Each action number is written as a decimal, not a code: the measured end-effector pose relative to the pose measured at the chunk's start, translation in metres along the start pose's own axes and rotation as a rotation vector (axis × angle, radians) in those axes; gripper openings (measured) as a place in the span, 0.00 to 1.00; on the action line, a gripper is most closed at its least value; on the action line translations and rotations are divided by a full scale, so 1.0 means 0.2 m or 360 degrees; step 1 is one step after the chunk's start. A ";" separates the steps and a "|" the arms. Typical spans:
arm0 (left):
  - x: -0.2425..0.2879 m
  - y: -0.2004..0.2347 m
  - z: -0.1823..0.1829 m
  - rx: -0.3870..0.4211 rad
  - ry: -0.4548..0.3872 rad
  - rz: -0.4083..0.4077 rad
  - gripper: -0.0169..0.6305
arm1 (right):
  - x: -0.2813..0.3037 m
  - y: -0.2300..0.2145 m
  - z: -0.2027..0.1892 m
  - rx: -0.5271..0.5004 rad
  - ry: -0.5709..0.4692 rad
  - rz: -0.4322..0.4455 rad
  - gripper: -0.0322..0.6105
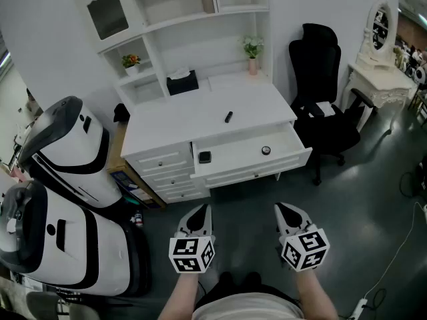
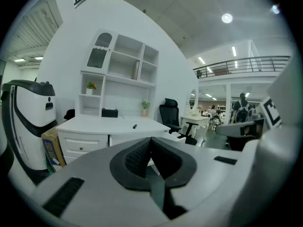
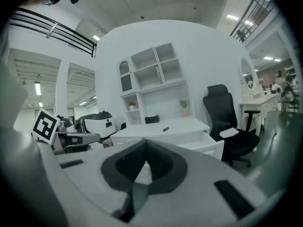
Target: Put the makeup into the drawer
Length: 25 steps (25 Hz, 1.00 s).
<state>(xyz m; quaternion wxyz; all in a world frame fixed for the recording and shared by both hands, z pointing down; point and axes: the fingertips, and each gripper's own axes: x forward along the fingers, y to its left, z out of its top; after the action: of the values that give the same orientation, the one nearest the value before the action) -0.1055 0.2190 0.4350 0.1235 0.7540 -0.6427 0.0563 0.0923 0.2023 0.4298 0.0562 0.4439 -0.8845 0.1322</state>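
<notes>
A small black makeup stick (image 1: 229, 117) lies on the white desk (image 1: 180, 125), behind the pulled-out drawer (image 1: 253, 169). Inside the drawer lie a black square item (image 1: 204, 157) and a small round one (image 1: 266, 151). My left gripper (image 1: 199, 213) and right gripper (image 1: 288, 212) hang side by side over the grey floor, well in front of the desk, both shut and empty. In the left gripper view the shut left gripper (image 2: 150, 141) points at the desk, with the makeup stick (image 2: 135, 126) beyond. The right gripper view shows the right gripper (image 3: 144, 143) shut, the stick (image 3: 165, 129) far off.
A black office chair (image 1: 321, 105) stands right of the desk. Two large white machines (image 1: 63, 159) and a cardboard box (image 1: 123, 172) fill the left. A black tissue box (image 1: 182, 83) and two potted plants (image 1: 252, 47) sit at the desk's back. A white vanity (image 1: 377, 79) stands far right.
</notes>
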 end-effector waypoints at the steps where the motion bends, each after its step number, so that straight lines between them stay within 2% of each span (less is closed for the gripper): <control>1: 0.00 -0.02 0.00 -0.0002 -0.0001 0.0007 0.03 | -0.01 -0.01 0.00 -0.0002 0.0003 0.0008 0.05; 9: 0.00 -0.13 -0.01 0.0023 -0.0014 0.0054 0.03 | -0.06 -0.10 -0.02 0.0079 -0.0024 0.0092 0.05; 13: 0.00 -0.16 -0.03 0.0013 0.0005 0.0066 0.10 | -0.09 -0.14 -0.03 0.0104 -0.0027 0.0102 0.05; 18: 0.02 -0.17 -0.03 -0.0028 0.0021 0.0088 0.23 | -0.11 -0.20 -0.02 0.0118 -0.0045 0.0085 0.05; 25: 0.09 -0.18 0.00 0.0000 0.0042 0.0087 0.25 | -0.06 -0.27 0.01 0.0159 -0.0064 0.0073 0.05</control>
<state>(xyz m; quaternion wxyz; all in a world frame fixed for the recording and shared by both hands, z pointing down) -0.0665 0.2063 0.4349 0.1303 0.7354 -0.6613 0.0696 0.1423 0.1801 0.4356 0.0131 0.4284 -0.8876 0.1685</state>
